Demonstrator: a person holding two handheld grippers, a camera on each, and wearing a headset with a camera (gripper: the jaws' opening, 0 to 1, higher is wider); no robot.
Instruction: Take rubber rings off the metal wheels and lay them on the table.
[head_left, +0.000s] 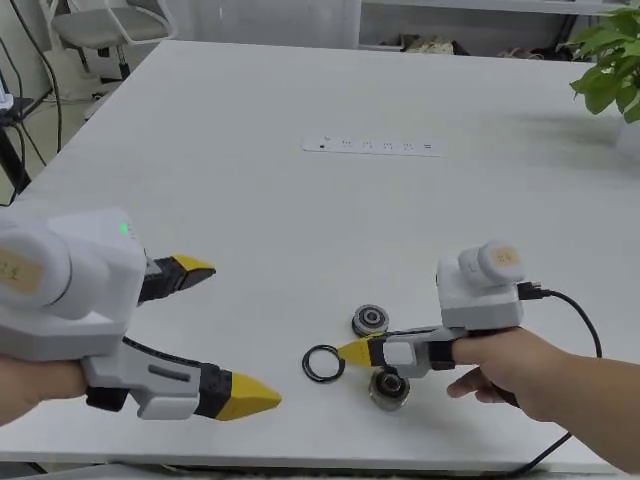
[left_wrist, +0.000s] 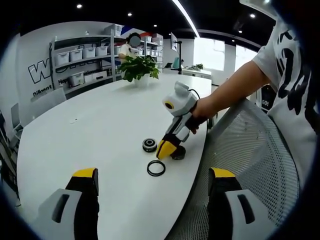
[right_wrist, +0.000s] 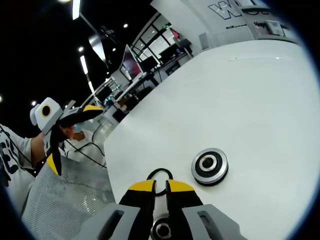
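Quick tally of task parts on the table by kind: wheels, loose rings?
wheels: 2
loose ring: 1
Total: 3

White table (head_left: 300, 200); black rubber ring (head_left: 322, 363); silver-black wheels (head_left: 370, 320); green plant (head_left: 605, 70); left gripper (head_left: 238, 333), right gripper (head_left: 345, 352) white-grey, yellow-tipped jaws.

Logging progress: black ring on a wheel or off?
Off. The ring lies flat on the table, apart from the far wheel and near wheel.
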